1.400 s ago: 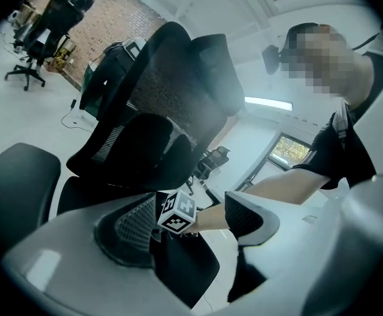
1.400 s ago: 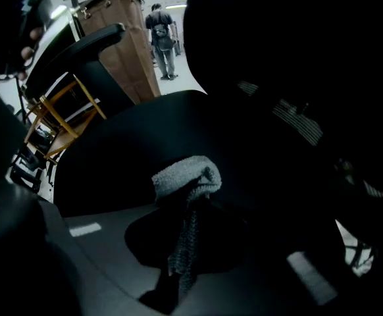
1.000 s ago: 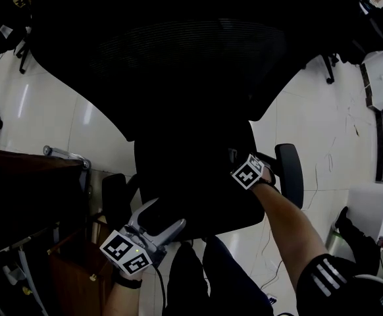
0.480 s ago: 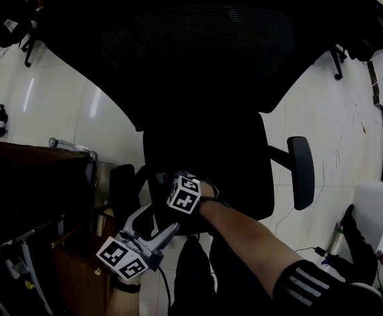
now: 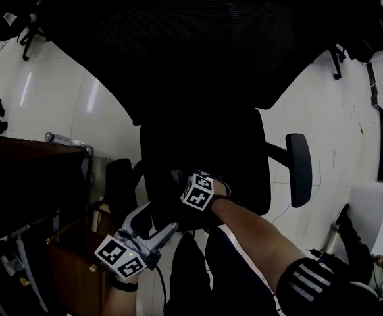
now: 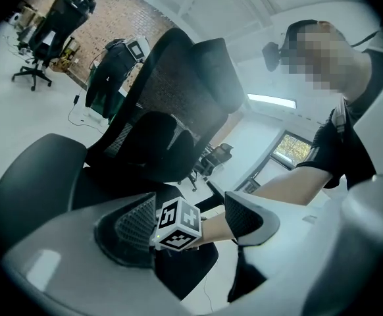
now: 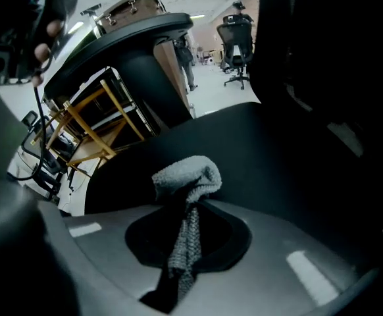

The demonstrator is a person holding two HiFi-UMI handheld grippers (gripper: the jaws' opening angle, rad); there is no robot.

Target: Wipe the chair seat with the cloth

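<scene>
Right gripper (image 7: 185,239) pinches the grey cloth (image 7: 186,176) against the black chair seat (image 7: 257,150), likely mid-wipe; left gripper (image 5: 155,220) gapes empty; next, drag the cloth across, pressing down.

A dark wooden counter (image 5: 27,170) stands to the left of the fingers (image 5: 139,214) of the left gripper (image 5: 163,214). A rack of light wooden bars (image 7: 89,127) sits under the counter's edge. Pale glossy floor (image 5: 60,104) spreads beyond the fingers on both sides, and a white box-like unit (image 5: 376,209) stands on it far to their right. In the left gripper view, well beyond the fingers and to their left, another office chair (image 6: 47,35) stands before a brick wall (image 6: 139,22). A window (image 6: 290,151) shows above the fingers, to the right.
</scene>
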